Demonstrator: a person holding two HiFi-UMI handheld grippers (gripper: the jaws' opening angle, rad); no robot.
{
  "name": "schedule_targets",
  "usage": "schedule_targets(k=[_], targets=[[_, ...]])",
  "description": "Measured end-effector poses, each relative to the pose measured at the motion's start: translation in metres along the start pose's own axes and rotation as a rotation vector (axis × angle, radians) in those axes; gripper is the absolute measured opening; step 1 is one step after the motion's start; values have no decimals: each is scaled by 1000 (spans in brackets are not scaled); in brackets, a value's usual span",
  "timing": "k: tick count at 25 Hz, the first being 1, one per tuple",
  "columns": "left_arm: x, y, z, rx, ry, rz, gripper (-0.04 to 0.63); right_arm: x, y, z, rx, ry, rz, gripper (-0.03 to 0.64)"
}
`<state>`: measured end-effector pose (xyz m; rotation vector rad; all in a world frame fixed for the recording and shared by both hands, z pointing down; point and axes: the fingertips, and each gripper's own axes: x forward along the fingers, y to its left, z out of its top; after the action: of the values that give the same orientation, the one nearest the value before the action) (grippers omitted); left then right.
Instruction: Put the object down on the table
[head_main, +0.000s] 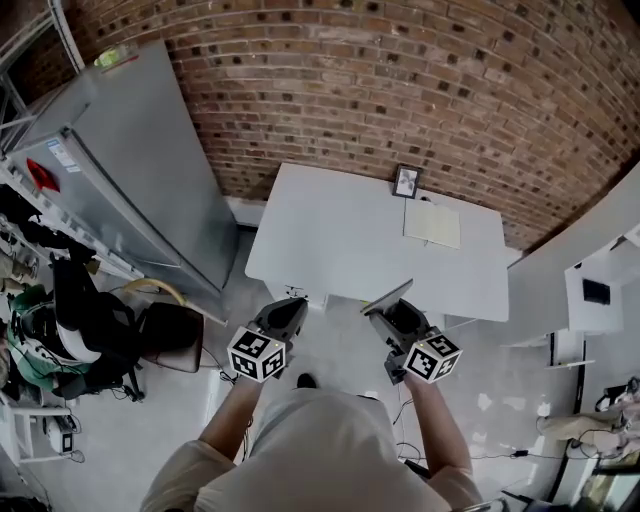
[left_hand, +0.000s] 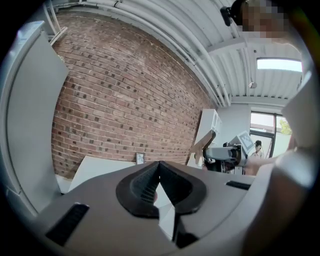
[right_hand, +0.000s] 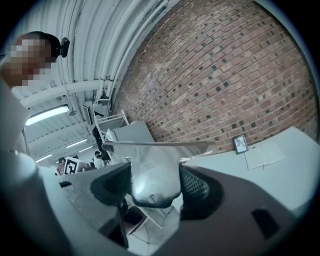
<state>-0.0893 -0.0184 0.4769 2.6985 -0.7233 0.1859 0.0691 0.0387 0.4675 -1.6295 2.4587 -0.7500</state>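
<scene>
My right gripper (head_main: 388, 312) is shut on a grey metal object (head_main: 387, 296) with a flat thin plate on top. It hangs in the air just short of the white table's (head_main: 350, 240) near edge. In the right gripper view the object's rounded body (right_hand: 152, 180) fills the gap between the jaws, and its plate (right_hand: 160, 145) sticks out to both sides. My left gripper (head_main: 288, 312) is shut with nothing in it, level with the right one and to its left. In the left gripper view its jaws meet at the tips (left_hand: 159, 170).
On the table's far side stand a small picture frame (head_main: 406, 181) and a pale notebook (head_main: 432, 223). A tall grey cabinet (head_main: 130, 170) stands to the left, with a dark chair (head_main: 170, 335) below it. A brick wall (head_main: 400, 80) backs the table.
</scene>
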Motion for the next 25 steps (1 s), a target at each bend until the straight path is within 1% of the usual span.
schedule_targets(k=[5, 13, 18, 25], targets=[[8, 23, 3, 7, 14, -39, -6, 15, -7, 2, 13, -6, -47, 288], [23, 40, 1, -17, 28, -51, -6, 29, -20, 3, 25, 10, -76, 288], [39, 49, 2, -27, 36, -34, -6, 42, -36, 7, 30, 33, -62, 288], [76, 65, 0, -58, 47, 34, -6, 66, -81, 13, 34, 90, -22, 288]])
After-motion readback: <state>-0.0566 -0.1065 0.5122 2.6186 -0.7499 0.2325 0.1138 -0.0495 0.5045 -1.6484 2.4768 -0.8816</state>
